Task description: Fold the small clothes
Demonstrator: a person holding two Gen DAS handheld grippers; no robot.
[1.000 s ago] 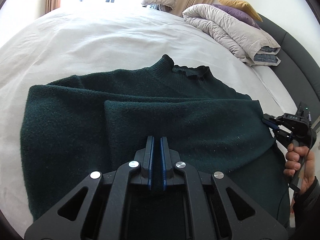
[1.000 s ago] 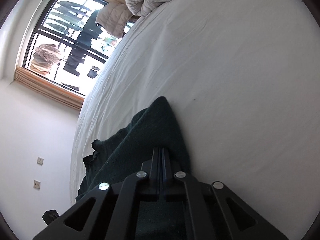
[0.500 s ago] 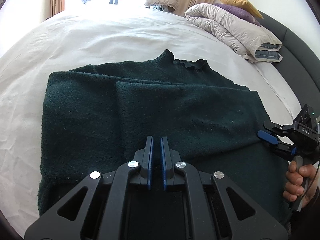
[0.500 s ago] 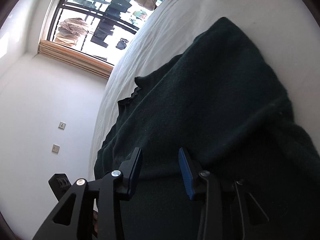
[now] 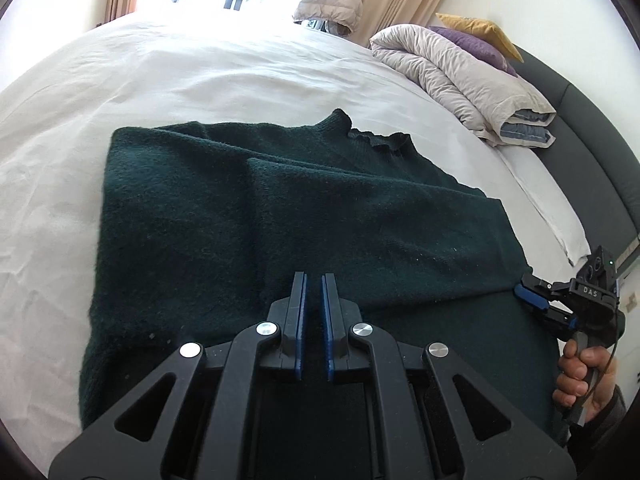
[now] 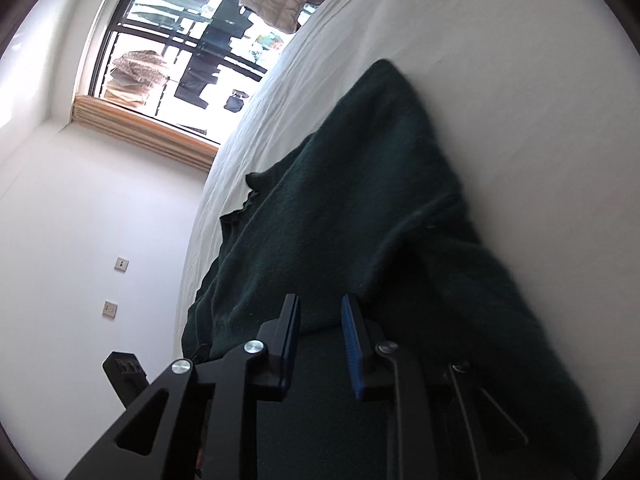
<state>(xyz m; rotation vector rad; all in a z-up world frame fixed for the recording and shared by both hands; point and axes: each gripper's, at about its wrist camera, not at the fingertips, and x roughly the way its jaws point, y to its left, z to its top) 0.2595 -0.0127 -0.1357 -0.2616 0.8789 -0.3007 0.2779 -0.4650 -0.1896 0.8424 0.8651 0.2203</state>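
Note:
A dark green knitted sweater (image 5: 320,208) lies flat on the white bed (image 5: 224,72), one side folded over its body and the frilled collar toward the far side. My left gripper (image 5: 313,280) hovers over the near hem, shut, with nothing seen between its blue pads. At the sweater's right edge is my right gripper (image 5: 534,306), held by a hand (image 5: 580,376). In the right wrist view the sweater (image 6: 360,200) lies under that gripper (image 6: 318,304). Its jaws stand apart and are closing, with no cloth pinched between them.
A folded beige duvet (image 5: 460,76) with purple and yellow pillows (image 5: 476,32) sits at the bed's far right, against a dark headboard (image 5: 592,120). A puffer jacket (image 5: 332,0) hangs by the bright window (image 6: 168,40). Wall sockets (image 6: 120,265) show beyond the bed's edge.
The right gripper let go of the sweater's folded edge, opened and drew back from it. The left gripper pulled back toward the near hem, staying shut.

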